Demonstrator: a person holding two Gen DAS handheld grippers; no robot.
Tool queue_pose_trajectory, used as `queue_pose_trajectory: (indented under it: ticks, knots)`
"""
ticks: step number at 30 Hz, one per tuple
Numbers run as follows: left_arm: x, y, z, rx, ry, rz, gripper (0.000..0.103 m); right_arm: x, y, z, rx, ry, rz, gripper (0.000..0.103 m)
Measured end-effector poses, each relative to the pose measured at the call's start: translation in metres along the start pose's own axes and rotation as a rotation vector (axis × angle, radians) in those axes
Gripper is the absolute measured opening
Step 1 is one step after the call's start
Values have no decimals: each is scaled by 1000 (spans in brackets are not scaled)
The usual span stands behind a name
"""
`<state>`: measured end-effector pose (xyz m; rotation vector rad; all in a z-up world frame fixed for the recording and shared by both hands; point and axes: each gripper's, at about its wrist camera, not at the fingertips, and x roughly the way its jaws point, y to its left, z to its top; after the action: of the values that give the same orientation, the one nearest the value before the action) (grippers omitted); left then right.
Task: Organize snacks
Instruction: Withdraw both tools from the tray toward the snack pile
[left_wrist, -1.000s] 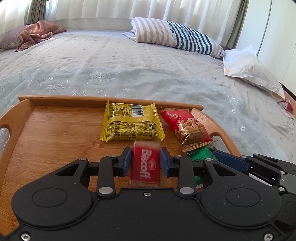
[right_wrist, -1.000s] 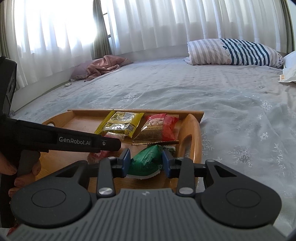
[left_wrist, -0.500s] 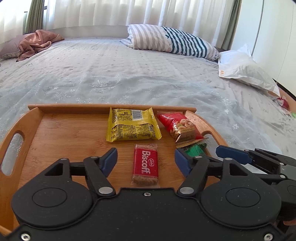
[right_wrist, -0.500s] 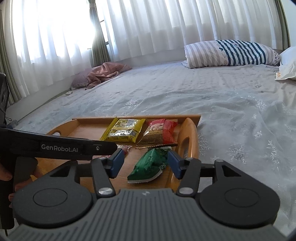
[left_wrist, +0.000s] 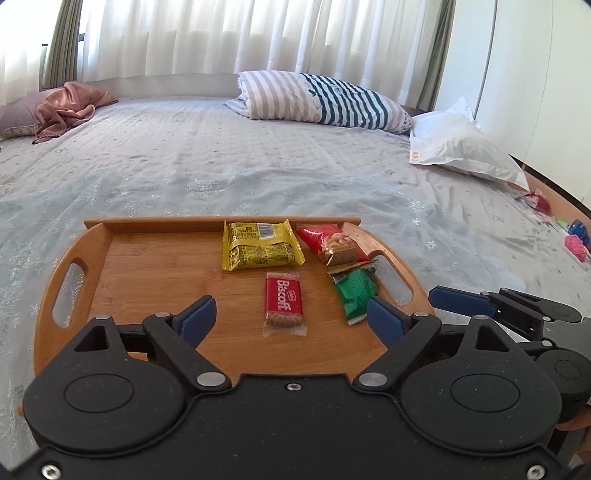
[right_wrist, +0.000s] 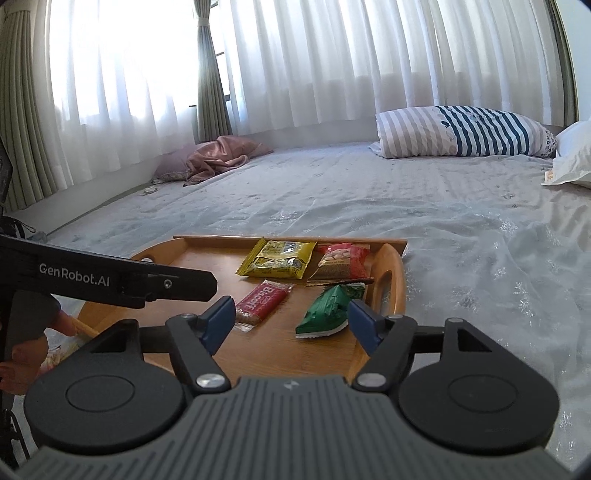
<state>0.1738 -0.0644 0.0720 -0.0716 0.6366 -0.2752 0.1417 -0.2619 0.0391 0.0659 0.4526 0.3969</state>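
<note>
Spreading wider as you hold them, both claws have nothing between their pads, so neither grips a snack. Your left claw (left_wrist: 288, 319) stands wide at the near edge of the wooden tray (left_wrist: 155, 266), which sits on the bed (left_wrist: 221, 162). The left half of that tray is bare, likely kept free for more packets. Right of it, at the far wall, lies the yellow packet (left_wrist: 260, 245), and just nearer you the red Biscoff biscuit (left_wrist: 283, 301), flat and label up, in line with the left claw's gap. Further right, the red peanut packet (left_wrist: 334, 243) leans against the right handle, with the green packet (left_wrist: 354, 291) just in front of it. Your right claw (right_wrist: 291, 319) is also wide, with the green packet's near end lying just beyond its pads, apparently untouched. All four snacks sit grouped on the tray's right side, apparently sorted into two short rows.
</note>
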Motion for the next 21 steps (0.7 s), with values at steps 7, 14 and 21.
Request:
queue_pose_trajectory:
  ticks: [7, 14, 21]
  knots:
    - [-25, 5, -20, -15, 2, -4, 90, -16, 22, -10, -47, -10, 0, 85]
    - [-46, 12, -42, -47, -2, -10, 91, -27, 35, -24, -63, -16, -5, 87]
    - [-58, 16, -64, -53, -4, 16, 93, -36, 41, -39, -63, -15, -43, 90]
